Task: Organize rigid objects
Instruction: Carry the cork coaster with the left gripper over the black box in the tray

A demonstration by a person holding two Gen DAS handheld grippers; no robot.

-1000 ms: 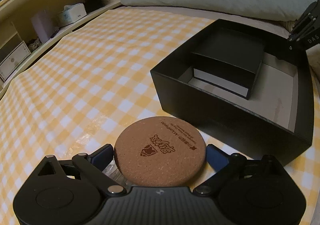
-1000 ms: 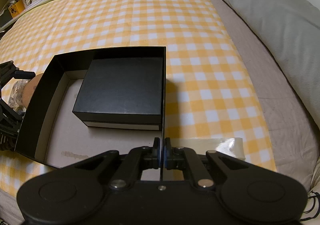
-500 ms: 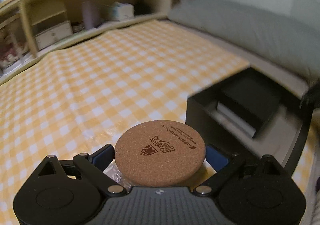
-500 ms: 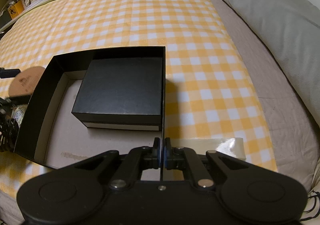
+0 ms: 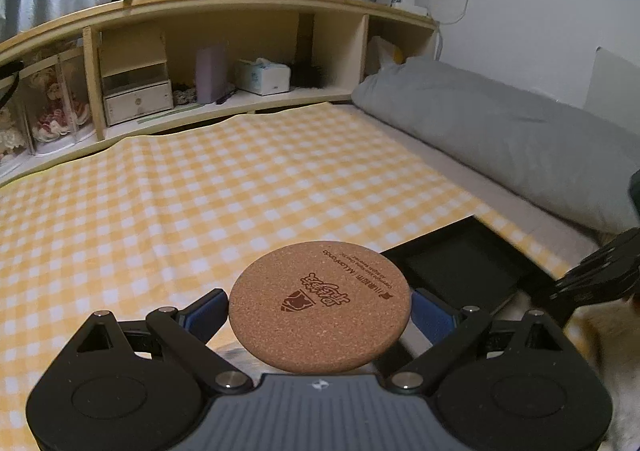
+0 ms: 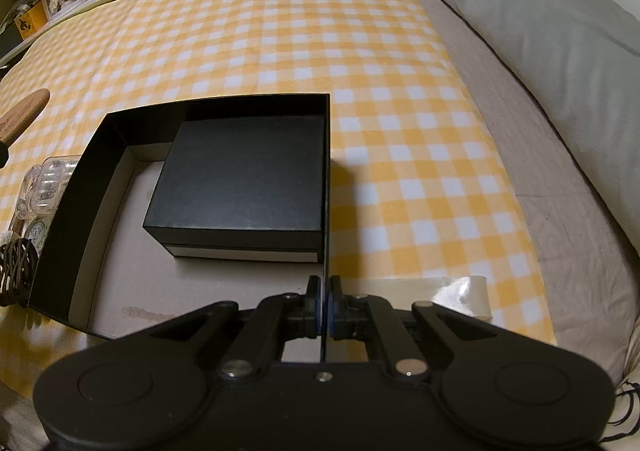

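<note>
The cork coaster, pinched in the left hand-held gripper, has risen off the bed's checked cloth and now hangs beside the open black box, ready to go in. The right hand-held gripper stays clamped on the box's right wall.

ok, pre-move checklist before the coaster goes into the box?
1. Left gripper jaws clamp the cork coaster by its edges: ok.
2. Coaster held roughly flat, printed face up: ok.
3. Right gripper jaws shut on the right wall of the open black box, steadying it: ok.
4. Free floor in the box left of and in front of the small black box: ok.
5. Coaster above the box opening: not ok; in the right wrist view it is left of the box.
6. Clutter outside the left wall clear of the path: cannot tell.
</note>
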